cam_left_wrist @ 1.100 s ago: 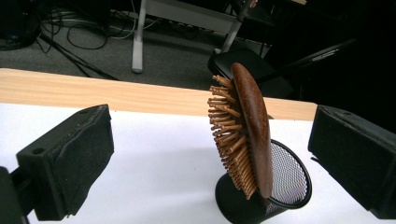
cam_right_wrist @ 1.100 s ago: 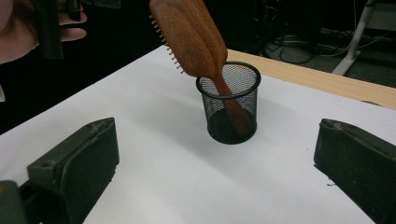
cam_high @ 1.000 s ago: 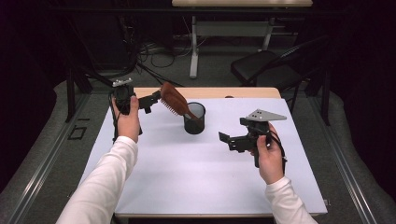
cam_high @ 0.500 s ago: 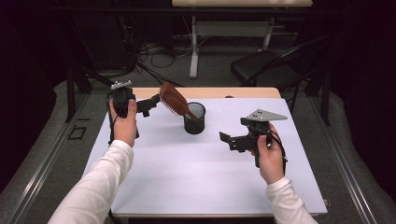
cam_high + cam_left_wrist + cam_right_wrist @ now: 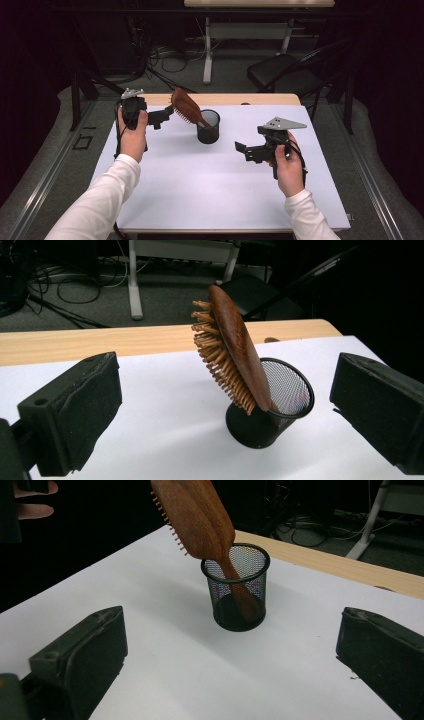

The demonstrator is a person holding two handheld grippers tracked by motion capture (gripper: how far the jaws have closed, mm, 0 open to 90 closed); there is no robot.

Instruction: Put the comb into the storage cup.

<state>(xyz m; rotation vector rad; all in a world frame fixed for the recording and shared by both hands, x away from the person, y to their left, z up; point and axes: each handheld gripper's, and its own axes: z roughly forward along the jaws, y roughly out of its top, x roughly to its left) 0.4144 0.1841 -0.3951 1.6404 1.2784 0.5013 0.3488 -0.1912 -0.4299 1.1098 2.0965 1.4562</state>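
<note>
The wooden hairbrush [image 5: 186,106] is standing handle-down in the black mesh cup [image 5: 208,127] near the table's [image 5: 200,190] far edge, leaning toward the left edge with its bristles facing that way. Your left gripper [image 5: 161,117] is hovering just beside the brush head with its jaws spread apart and empty. Your right gripper [image 5: 248,151] is hanging near the right edge, likewise gaping wide and holding nothing.

One wooden hairbrush [image 5: 185,107], one black mesh cup [image 5: 208,127], two tongs, one chair [image 5: 285,75]

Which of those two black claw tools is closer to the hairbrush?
The left gripper, held up beside the brush that leans out of the mesh cup. The right gripper hangs farther off, on the cup's other side.
</note>
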